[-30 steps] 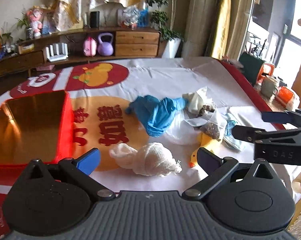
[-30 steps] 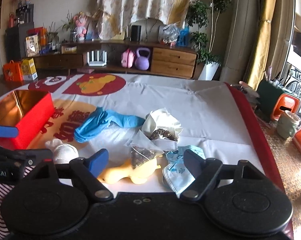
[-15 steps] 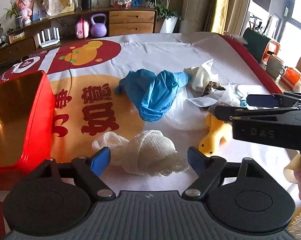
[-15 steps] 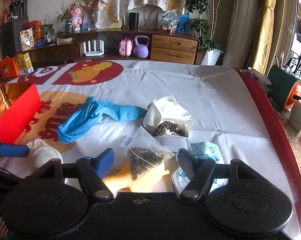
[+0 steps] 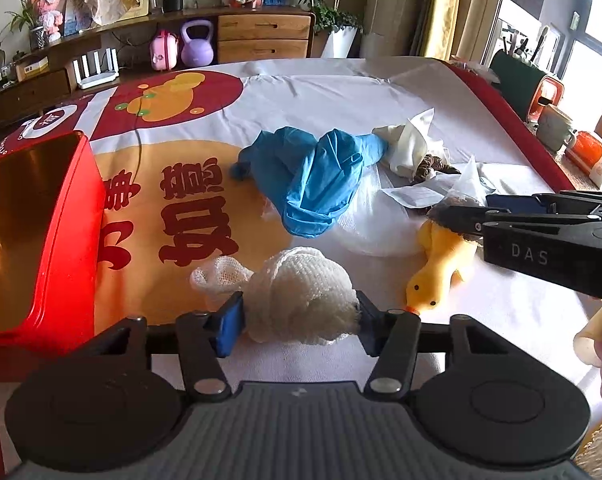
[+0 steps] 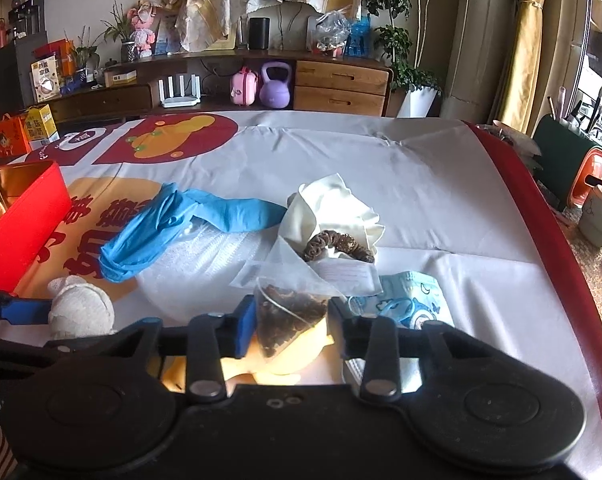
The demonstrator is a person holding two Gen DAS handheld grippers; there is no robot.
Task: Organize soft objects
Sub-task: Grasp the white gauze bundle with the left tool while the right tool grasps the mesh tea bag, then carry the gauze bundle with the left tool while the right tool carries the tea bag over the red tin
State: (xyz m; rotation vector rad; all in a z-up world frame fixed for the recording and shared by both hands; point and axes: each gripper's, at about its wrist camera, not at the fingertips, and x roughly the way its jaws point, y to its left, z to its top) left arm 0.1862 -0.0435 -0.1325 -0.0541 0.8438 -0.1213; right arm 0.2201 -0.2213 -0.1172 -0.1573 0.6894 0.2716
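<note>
White gauze ball [image 5: 297, 296] lies nearest, yellow duck toy [image 5: 437, 268] beside it under a mesh tea bag [image 6: 289, 316]; crumpled blue glove [image 5: 313, 176] behind

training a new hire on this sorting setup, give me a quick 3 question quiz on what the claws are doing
1. What sits between the left claw fingers?
2. True or false: the mesh tea bag between the right claw fingers rests on the yellow duck toy.
3. The red box lies on which side of the left wrist view: A left, B right?

Key: 1. the white gauze ball; 2. true; 3. A
</note>
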